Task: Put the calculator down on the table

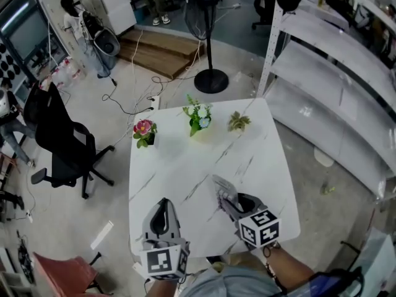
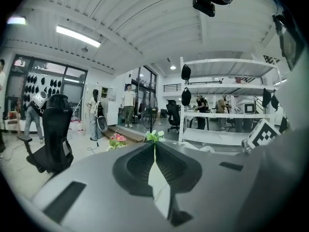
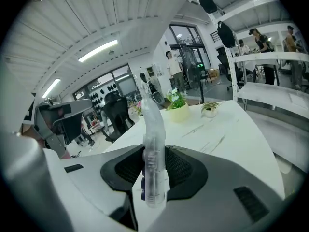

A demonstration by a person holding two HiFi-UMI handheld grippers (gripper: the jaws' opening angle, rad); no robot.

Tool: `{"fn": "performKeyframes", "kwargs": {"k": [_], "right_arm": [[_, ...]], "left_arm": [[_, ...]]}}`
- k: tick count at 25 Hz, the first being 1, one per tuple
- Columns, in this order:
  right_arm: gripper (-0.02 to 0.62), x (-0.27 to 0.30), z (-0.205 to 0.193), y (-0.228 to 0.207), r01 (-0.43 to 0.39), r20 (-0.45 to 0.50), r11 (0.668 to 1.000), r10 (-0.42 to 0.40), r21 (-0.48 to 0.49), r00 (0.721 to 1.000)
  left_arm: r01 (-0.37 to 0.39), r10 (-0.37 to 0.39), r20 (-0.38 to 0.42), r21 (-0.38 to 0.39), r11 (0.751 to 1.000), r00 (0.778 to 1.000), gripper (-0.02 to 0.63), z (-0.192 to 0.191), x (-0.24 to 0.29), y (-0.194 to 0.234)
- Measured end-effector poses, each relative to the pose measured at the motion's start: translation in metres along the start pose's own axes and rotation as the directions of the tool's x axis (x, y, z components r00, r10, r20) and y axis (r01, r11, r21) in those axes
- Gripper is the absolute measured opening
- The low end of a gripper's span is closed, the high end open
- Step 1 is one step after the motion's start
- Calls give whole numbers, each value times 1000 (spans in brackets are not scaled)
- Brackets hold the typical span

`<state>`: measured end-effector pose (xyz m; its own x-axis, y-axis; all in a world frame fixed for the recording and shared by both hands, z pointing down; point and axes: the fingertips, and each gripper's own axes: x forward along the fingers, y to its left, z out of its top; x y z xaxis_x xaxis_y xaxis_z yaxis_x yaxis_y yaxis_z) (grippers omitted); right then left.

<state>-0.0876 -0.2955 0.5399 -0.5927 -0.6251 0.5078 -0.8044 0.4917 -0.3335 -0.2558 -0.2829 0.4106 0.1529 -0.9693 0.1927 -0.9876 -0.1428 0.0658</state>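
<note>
The calculator (image 1: 222, 187) is a slim translucent one with purple keys. It is held edge-on above the near right part of the white marble table (image 1: 185, 159). My right gripper (image 1: 229, 202) is shut on its lower part. In the right gripper view the calculator (image 3: 150, 120) rises up and away from between the jaws of the right gripper (image 3: 153, 153), and the table top lies below it. My left gripper (image 1: 162, 204) hovers over the near left part of the table. In the left gripper view the jaws of the left gripper (image 2: 155, 151) meet with nothing between them.
Three small potted plants stand along the table's far side: pink flowers (image 1: 144, 132), white and green flowers (image 1: 199, 117), a small green plant (image 1: 238, 122). A black office chair (image 1: 62, 144) is on the left, a fan stand (image 1: 210, 79) behind, and white shelving (image 1: 334, 91) on the right.
</note>
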Motion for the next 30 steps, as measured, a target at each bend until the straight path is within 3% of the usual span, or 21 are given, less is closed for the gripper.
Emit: {"fn": "performKeyframes", "kwargs": {"k": [13, 21, 30], "right_arm": [[143, 25, -38, -28, -1, -128, 997, 12, 80, 992], [143, 35, -35, -32, -6, -139, 991, 24, 131, 990], [141, 38, -36, -41, 45, -162, 984, -17, 172, 987]], "left_arm": [[-40, 37, -93, -33, 999, 995, 12, -26, 20, 2], [-32, 30, -100, -24, 999, 995, 12, -27, 30, 1], [-18, 16, -103, -22, 1000, 995, 12, -27, 36, -4]]}}
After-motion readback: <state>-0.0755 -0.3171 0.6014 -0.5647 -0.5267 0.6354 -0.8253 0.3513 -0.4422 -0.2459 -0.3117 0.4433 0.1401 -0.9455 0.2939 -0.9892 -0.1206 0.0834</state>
